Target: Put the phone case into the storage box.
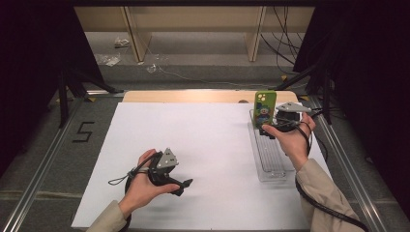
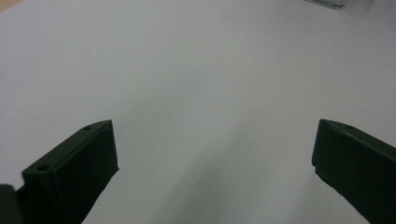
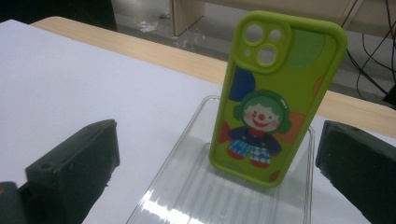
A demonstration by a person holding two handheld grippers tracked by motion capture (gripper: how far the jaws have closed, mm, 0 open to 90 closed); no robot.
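1. The right gripper (image 1: 269,129), jaws spread and released, is held over the clear tray (image 1: 269,166) at the desk's (image 1: 203,145) right, wrist angled toward the far edge.
2. The green phone case (image 3: 275,98) stands upright in the tray, just beyond the jaws.
3. The left gripper (image 1: 186,186) rests low near the front, jaws apart and empty.

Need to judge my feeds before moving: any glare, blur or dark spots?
High view: sharp, sides dark. Right gripper view: glare on the clear tray, phone case sharp, jaws soft. Left gripper view: even light on white sheet, jaws blurred.
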